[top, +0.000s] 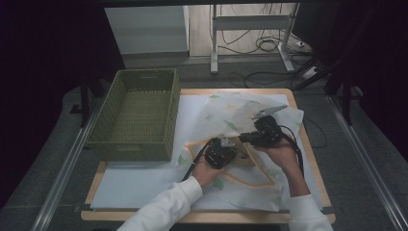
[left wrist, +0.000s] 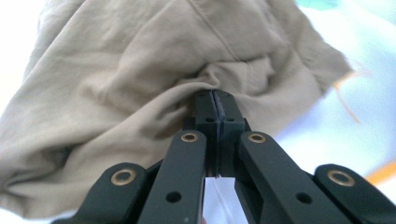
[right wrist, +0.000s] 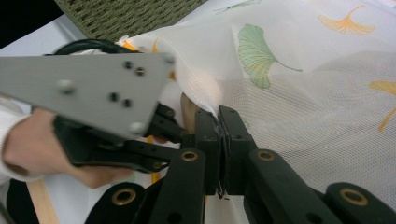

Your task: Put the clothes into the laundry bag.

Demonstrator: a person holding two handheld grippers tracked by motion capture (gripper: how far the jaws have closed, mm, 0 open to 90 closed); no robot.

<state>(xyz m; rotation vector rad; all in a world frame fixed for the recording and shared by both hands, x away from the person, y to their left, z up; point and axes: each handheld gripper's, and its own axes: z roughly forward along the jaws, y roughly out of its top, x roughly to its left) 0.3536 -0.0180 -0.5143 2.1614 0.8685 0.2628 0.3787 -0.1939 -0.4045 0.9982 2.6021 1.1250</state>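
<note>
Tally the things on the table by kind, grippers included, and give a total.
Woven green basket: 1
White mesh bag with leaf print: 1
Beige cloth: 1
Grippers: 2, the left gripper shut on the beige cloth, the right gripper shut on the mesh bag
Total: 5
</note>
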